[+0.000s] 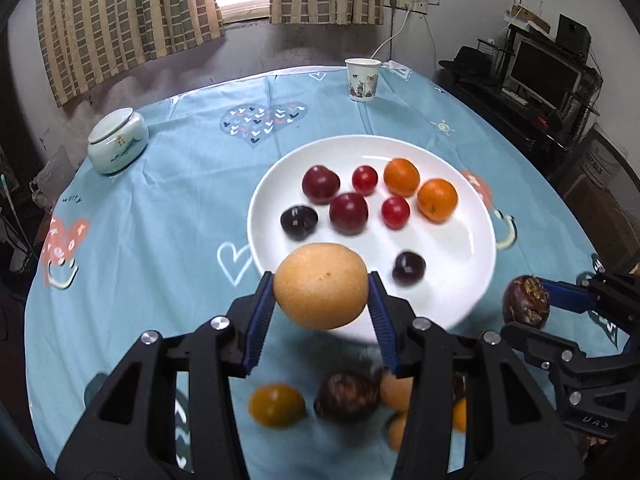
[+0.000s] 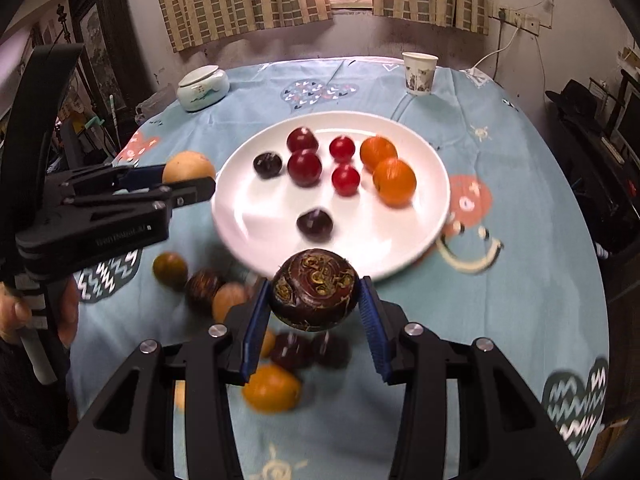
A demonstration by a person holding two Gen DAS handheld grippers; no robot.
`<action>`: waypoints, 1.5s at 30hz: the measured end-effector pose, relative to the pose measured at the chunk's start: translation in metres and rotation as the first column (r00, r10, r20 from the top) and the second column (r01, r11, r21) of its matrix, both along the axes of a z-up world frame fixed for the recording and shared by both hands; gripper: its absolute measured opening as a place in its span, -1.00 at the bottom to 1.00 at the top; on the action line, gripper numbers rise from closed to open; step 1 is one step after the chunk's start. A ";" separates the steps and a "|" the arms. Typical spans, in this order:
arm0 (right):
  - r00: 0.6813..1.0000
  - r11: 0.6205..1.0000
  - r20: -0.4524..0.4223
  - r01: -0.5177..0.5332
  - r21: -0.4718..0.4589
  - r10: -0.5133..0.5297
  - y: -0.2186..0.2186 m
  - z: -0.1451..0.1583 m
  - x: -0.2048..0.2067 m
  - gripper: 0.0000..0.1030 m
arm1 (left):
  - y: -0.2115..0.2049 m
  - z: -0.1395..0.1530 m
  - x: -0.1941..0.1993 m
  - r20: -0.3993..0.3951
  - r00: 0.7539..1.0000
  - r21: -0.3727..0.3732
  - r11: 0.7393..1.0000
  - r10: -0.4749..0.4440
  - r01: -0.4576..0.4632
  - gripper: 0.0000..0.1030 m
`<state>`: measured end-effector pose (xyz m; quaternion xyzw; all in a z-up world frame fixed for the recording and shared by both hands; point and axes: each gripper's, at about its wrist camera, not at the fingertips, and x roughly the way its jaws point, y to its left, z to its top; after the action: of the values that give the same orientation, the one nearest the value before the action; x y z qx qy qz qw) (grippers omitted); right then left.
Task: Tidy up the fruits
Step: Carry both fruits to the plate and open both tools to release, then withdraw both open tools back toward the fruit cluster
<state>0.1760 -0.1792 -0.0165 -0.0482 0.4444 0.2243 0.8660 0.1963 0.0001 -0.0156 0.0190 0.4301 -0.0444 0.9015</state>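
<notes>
My left gripper [image 1: 321, 286] is shut on a tan round fruit [image 1: 321, 285], held above the near rim of the white plate [image 1: 460, 276]. It also shows in the right wrist view [image 2: 188, 168], left of the plate [image 2: 248, 216]. My right gripper [image 2: 315, 292] is shut on a dark brown water chestnut [image 2: 315, 290], held above the plate's near edge; the chestnut shows in the left wrist view [image 1: 525, 301]. On the plate lie red plums [image 1: 348, 213], small red fruits [image 1: 395, 212], two oranges [image 1: 437, 200] and dark plums [image 1: 408, 267].
Several loose fruits lie on the blue tablecloth before the plate: a yellow-orange one [image 2: 271, 388], dark ones [image 2: 202, 285] and tan ones [image 2: 230, 300]. A lidded ceramic jar [image 1: 117, 146] stands at the far left, a paper cup [image 1: 362, 79] at the far edge.
</notes>
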 end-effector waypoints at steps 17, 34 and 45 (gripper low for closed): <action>0.999 0.999 -0.021 0.039 0.008 -0.039 0.017 -0.023 0.085 -0.12 | 0.003 -0.027 0.063 -0.061 0.998 -0.004 1.000 0.029 -0.029 -0.08; 0.995 0.997 0.058 0.075 0.031 -0.076 0.001 0.019 0.049 0.30 | 0.042 0.039 0.002 0.085 0.991 -0.069 0.992 0.108 -0.102 0.33; 0.999 0.999 0.026 0.034 0.017 -0.034 -0.005 0.007 -0.035 0.48 | 0.044 0.003 -0.074 0.064 0.990 -0.073 0.990 0.123 -0.118 0.51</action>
<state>0.1411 -0.1839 -0.0098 -0.0363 0.4318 0.2127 0.8758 0.1220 0.0443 -0.0131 -0.0366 0.3978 -0.0041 0.9167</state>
